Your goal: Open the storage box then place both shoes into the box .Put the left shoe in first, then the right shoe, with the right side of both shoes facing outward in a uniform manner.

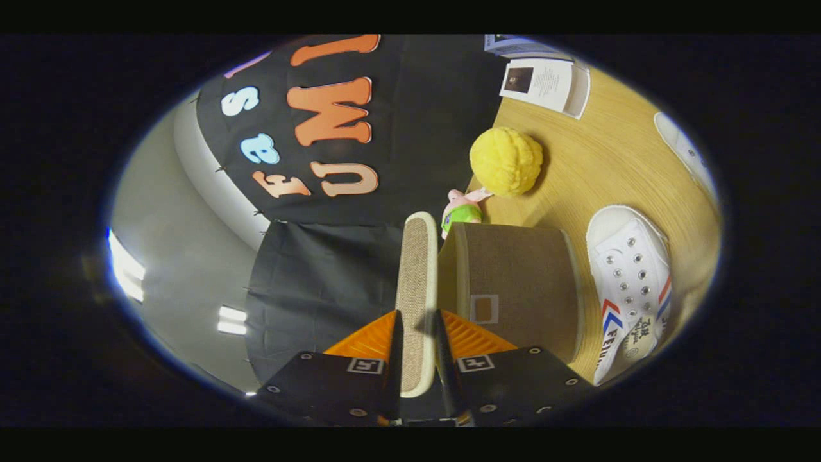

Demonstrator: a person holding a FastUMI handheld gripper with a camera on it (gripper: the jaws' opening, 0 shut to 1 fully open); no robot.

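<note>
Here, through the gripper view, I see my gripper [415, 333] clenched on the lid [416, 301] of the storage box [513, 289], both fingers [392, 346] pressing the lid's thin edge from either side, so the lid stands on edge between them and reaches on ahead. The view is rolled sideways, with the wooden table [609, 167] to the right of the fingers. The box sits on that table just beside the lid, its brown fabric wall facing me; whether the lid still touches the box I cannot tell. A white shoe [632, 289] lies close against the box's far side. A second white shoe [686, 151] lies well apart near the table's edge. Beyond the box sit a small pink plush toy [460, 208] and a yellow ball [506, 160], touching each other, and farther off, toward the table's corner, some printed papers [545, 83].
</note>
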